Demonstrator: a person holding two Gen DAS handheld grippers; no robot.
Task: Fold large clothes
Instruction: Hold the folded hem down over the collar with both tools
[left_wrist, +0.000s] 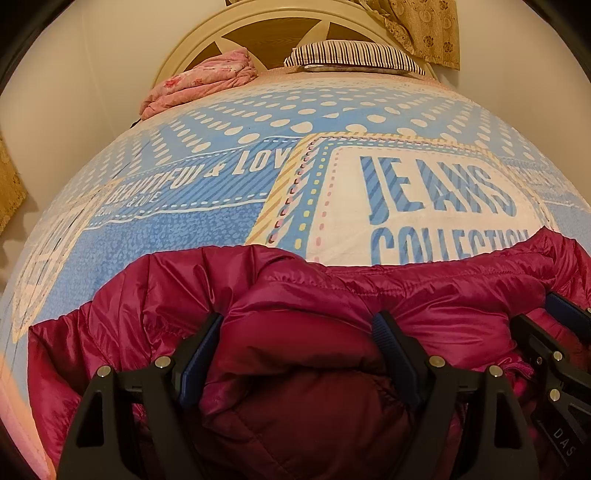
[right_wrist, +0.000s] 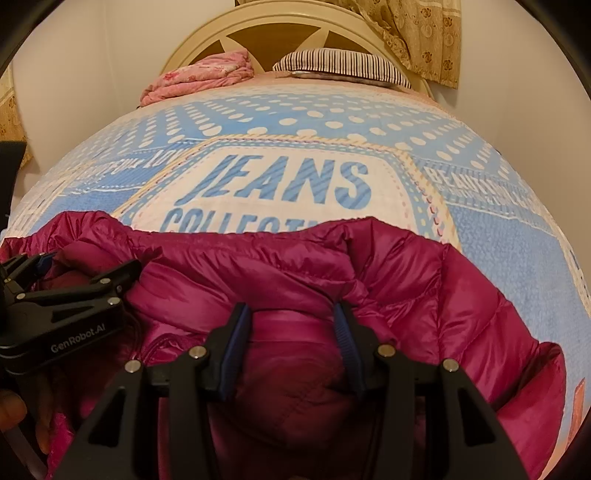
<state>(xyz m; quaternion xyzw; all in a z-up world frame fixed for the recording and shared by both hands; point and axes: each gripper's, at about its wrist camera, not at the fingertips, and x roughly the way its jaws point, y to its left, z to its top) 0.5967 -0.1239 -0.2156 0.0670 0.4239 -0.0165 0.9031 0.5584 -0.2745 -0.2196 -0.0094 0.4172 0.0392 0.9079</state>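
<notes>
A magenta puffer jacket (left_wrist: 332, 291) lies bunched on the near part of the bed; it also shows in the right wrist view (right_wrist: 406, 280). My left gripper (left_wrist: 299, 325) has its fingers wide apart with a thick fold of the jacket bulging between them. My right gripper (right_wrist: 291, 314) stands the same way, its fingers set around a padded fold. The right gripper's fingers (left_wrist: 535, 332) show at the right edge of the left wrist view, and the left gripper (right_wrist: 85, 269) shows at the left of the right wrist view. The two grippers are side by side.
The bed has a blue and white cover (left_wrist: 221, 184) printed with "JEANS COLLECTION". A pink folded blanket (left_wrist: 199, 81) and a striped pillow (left_wrist: 351, 55) lie by the cream headboard (left_wrist: 273, 22). A patterned curtain (left_wrist: 424, 29) hangs at the back right.
</notes>
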